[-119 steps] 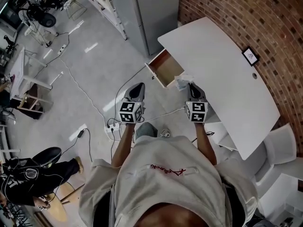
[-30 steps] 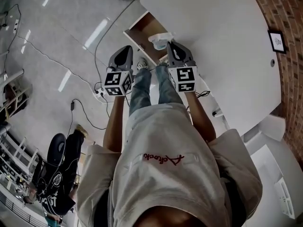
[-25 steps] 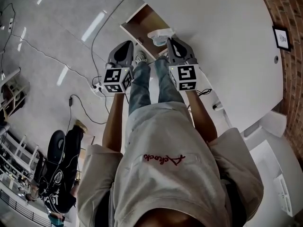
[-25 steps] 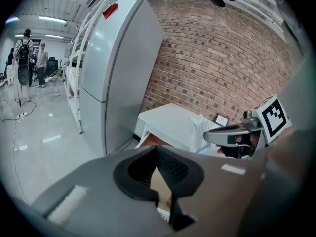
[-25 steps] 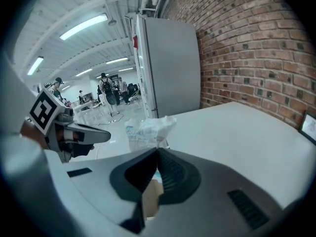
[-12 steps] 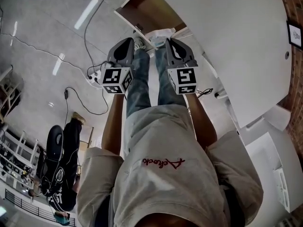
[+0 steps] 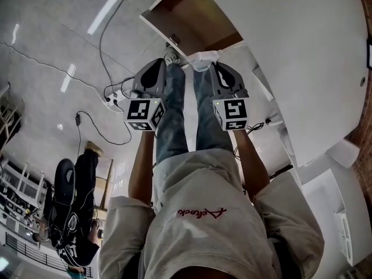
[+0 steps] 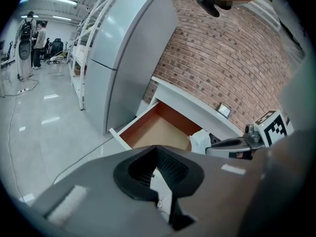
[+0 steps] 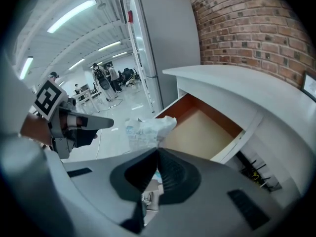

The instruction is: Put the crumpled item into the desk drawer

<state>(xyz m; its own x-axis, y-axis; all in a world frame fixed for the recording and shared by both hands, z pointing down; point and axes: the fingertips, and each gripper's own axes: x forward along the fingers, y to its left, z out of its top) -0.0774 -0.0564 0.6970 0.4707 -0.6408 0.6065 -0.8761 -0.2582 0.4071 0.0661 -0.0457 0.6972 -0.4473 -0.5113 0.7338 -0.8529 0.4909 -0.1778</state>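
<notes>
A crumpled white wrapper [image 7: 204, 59] sticks out of my right gripper [image 7: 214, 67], which is shut on it. In the right gripper view the wrapper [image 9: 146, 129] hangs just left of the open desk drawer [image 9: 200, 126], over its front panel. The drawer [image 7: 192, 21] has a bare wooden bottom. My left gripper [image 7: 158, 63] is shut with nothing in it, at the same height and left of the right one. The left gripper view shows the drawer [image 8: 157, 131], the wrapper [image 8: 199, 140] and the right gripper [image 8: 213, 144] at its right end.
The white desk top [image 7: 285, 45] runs right of the drawer, against a brick wall [image 8: 222, 58]. A tall grey cabinet [image 8: 123, 48] stands left of the desk. Cables and a power strip [image 7: 114, 96] lie on the floor. A person [image 7: 72, 214] is at the lower left.
The drawer has drawn nearer and larger in the head view. Both grippers have come up to its front edge, the right one still holding the wrapper.
</notes>
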